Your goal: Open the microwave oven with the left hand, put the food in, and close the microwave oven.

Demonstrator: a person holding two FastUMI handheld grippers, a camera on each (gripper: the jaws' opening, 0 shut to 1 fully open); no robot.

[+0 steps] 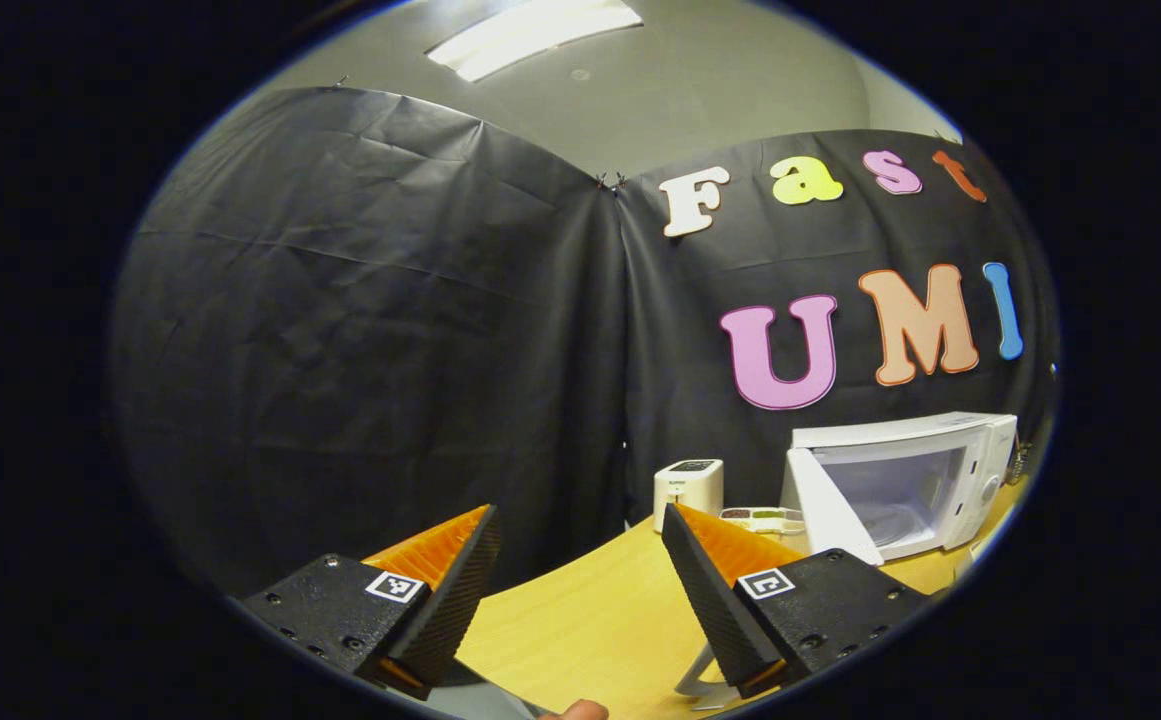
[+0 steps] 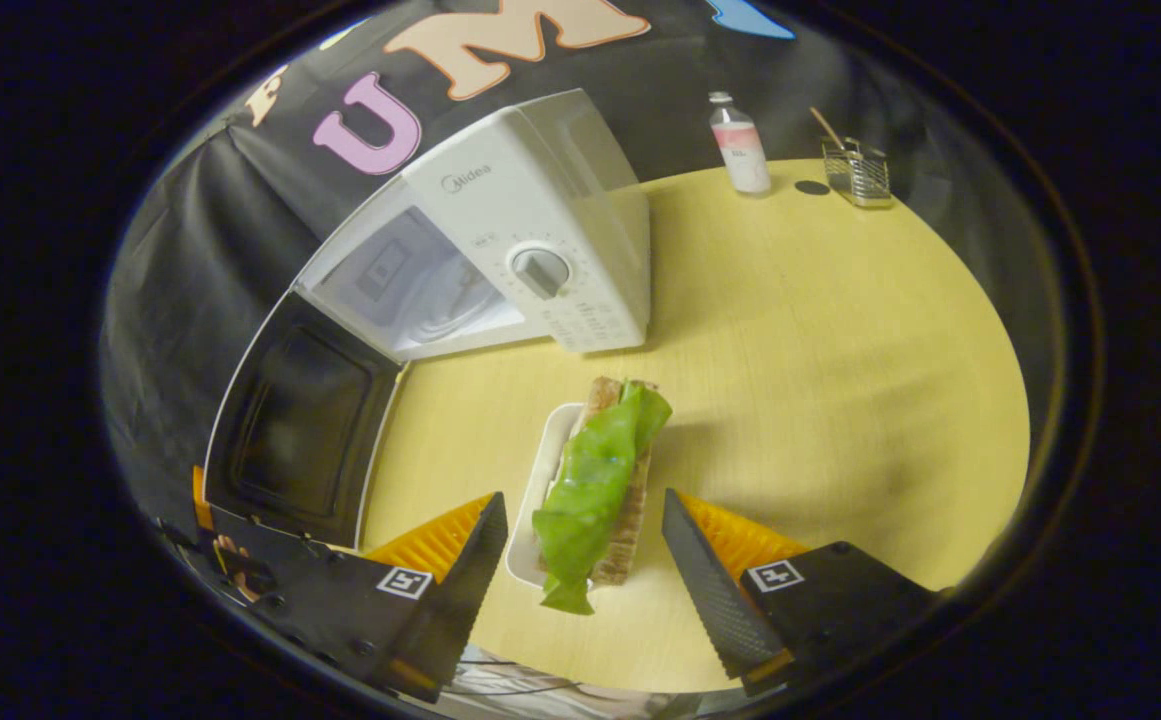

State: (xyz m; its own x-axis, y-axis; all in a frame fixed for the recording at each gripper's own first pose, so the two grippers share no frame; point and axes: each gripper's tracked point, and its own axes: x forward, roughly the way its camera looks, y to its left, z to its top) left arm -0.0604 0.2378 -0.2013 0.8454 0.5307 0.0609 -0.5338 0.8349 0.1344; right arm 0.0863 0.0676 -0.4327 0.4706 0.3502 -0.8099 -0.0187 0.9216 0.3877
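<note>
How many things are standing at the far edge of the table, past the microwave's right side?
2: a bottle with a pink label, and right of it a wire basket holding a stick. Others may be hidden behind the microwave.

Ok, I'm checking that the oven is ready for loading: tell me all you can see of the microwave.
The microwave is a white, plastic-looking box standing on the yellow table. Its door, dark-windowed, hangs wide open on the left. A round dial sits on its control panel. The cavity looks pale and empty. Neither gripper touches it.

Recording booth: black cloth wall (image 1: 370, 330), wooden table (image 2: 820, 350), microwave (image 2: 530, 250).
</note>
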